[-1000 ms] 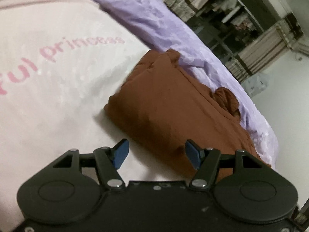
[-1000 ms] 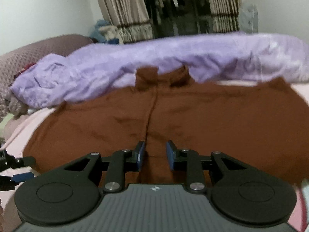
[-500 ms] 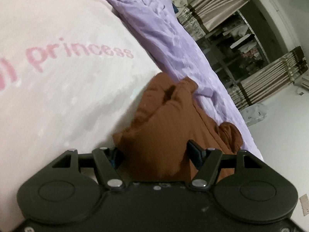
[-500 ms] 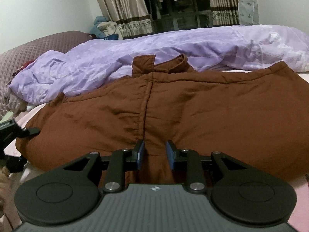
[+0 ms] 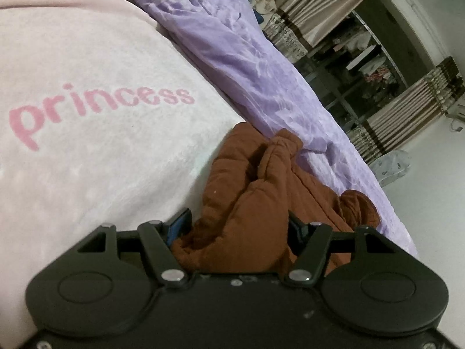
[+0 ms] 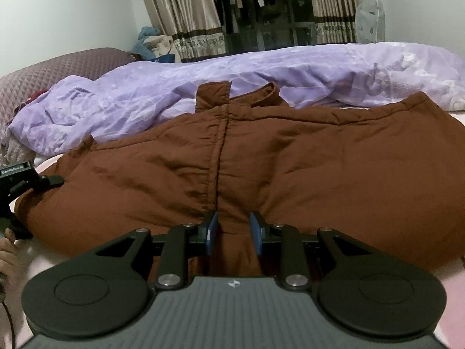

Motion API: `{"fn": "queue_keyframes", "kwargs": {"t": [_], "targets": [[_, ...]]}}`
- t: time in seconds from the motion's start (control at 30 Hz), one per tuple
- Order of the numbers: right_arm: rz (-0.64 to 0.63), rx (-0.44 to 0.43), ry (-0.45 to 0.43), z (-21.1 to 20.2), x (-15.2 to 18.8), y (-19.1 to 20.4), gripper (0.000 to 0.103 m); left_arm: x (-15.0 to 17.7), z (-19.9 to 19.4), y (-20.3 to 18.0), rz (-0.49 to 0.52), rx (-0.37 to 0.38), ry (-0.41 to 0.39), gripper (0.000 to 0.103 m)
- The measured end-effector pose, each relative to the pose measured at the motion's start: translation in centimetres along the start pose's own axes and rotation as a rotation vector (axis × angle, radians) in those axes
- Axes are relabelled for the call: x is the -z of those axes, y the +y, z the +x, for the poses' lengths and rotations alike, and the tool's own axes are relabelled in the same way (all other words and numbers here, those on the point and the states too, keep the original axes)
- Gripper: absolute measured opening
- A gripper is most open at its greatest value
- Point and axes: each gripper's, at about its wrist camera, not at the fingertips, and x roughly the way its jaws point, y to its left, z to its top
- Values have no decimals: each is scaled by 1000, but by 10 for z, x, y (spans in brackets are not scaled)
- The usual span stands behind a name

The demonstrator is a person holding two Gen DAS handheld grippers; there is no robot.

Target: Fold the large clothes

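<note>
Here the brown padded jacket (image 6: 290, 168) lies spread across a pale pink blanket (image 5: 87, 160) printed with the word "princess", its collar just against the crumpled lilac quilt (image 6: 261, 75) behind it. The right gripper (image 6: 234, 229) pinches the near hem at the front seam, blue pads pressed on a narrow ridge of cloth; the hem below the pads is hidden by the gripper's own body. The left gripper (image 5: 237, 228) sits at the jacket's end with a thick bunch of fabric between its fingers. Its jaws have just been closing, yet the left pad stands slightly off the cloth and the right pad is mostly buried behind a fold — whether it has a grip I cannot tell. From the right wrist view only a black piece of that tool shows at the frame edge, beside part of a hand (image 6: 7, 250) — cut off. Curtains (image 6: 180, 8) and a dark wardrobe opening stand beyond, their contents hard to make out.
</note>
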Motion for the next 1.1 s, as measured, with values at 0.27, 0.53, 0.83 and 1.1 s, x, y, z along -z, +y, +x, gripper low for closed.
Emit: {"fn": "queue_keyframes", "kwargs": {"t": [0.27, 0.53, 0.83, 1.1], "targets": [[18, 4, 14, -1, -1, -1, 32, -4, -4, -16, 18, -3, -6, 43], [89, -30, 49, -4, -8, -13, 32, -7, -25, -63, 88, 72, -49, 31], [161, -62, 47, -29, -11, -39, 32, 19, -39, -159, 207, 253, -51, 25], [221, 63, -76, -89, -20, -115, 35, 88, -13, -272, 304, 462, 30, 22]]}}
